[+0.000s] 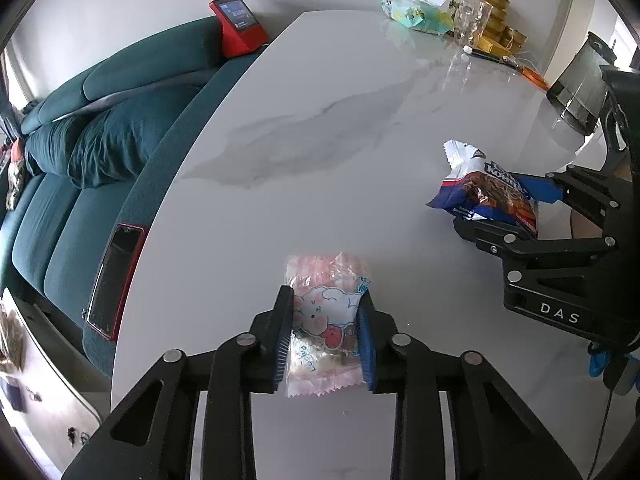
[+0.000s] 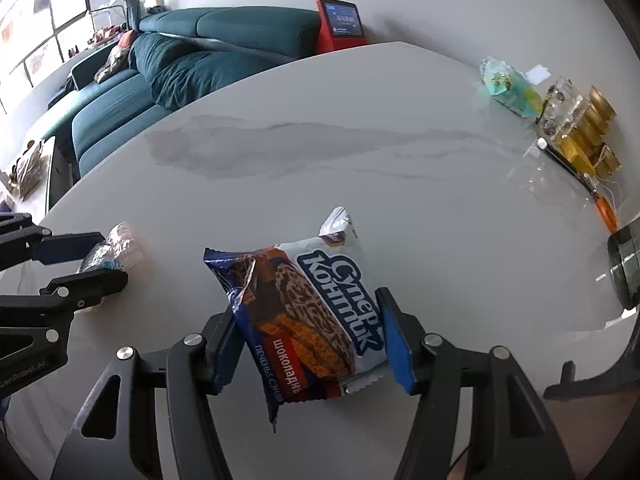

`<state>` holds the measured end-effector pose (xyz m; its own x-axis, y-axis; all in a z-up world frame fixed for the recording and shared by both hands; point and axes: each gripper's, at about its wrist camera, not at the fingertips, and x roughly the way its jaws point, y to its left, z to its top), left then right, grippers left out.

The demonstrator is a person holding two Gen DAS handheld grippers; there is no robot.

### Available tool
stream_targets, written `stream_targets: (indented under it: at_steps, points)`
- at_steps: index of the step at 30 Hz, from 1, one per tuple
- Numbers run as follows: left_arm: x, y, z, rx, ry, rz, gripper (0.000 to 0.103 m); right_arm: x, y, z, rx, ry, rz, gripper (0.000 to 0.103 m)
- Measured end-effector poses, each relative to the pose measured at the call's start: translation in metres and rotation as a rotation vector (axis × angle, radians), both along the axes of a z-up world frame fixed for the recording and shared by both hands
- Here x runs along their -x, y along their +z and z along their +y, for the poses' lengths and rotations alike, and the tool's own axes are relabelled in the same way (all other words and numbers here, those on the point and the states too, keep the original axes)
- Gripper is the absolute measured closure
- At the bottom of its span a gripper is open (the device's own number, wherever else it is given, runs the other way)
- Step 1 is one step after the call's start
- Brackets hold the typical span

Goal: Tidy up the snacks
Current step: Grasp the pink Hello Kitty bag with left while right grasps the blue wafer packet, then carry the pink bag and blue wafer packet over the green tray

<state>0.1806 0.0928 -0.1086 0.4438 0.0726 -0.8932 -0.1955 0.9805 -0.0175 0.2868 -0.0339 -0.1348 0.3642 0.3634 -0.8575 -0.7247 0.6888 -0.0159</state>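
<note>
**Two grippers taking hold of snack packets**

The left gripper (image 1: 325, 336) is pinching a pink snack packet (image 1: 326, 320) lying on the white table (image 1: 304, 152). The right gripper (image 2: 310, 340) is straddling a blue biscuit packet (image 2: 304, 312), its grip uncertain. Squeezing gently and lifting straight up would avoid crushing either.

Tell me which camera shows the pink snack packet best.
The left wrist view: the pink packet lies centred between the left gripper pads, its print readable. The right wrist view shows only its crumpled end at the left edge.
</note>
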Motion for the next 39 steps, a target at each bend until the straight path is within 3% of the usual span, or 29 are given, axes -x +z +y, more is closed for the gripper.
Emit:
stream_targets:
  at_steps: [10,21,29,39]
  points:
    - [0.018,0.028,0.0,0.015,0.004,-0.033,0.08,0.031,0.048,-0.018,-0.088,-0.012,-0.046,0.056]
    - [0.078,0.077,-0.022,0.007,-0.035,-0.087,0.08,0.132,0.116,-0.079,-0.183,-0.023,-0.088,0.055]
    - [0.113,0.091,-0.073,0.003,-0.12,-0.062,0.08,0.195,0.115,-0.16,-0.175,-0.108,-0.063,0.055]
    - [0.117,0.098,-0.191,0.017,-0.328,-0.05,0.08,0.22,0.094,-0.301,-0.153,-0.339,-0.045,0.055]
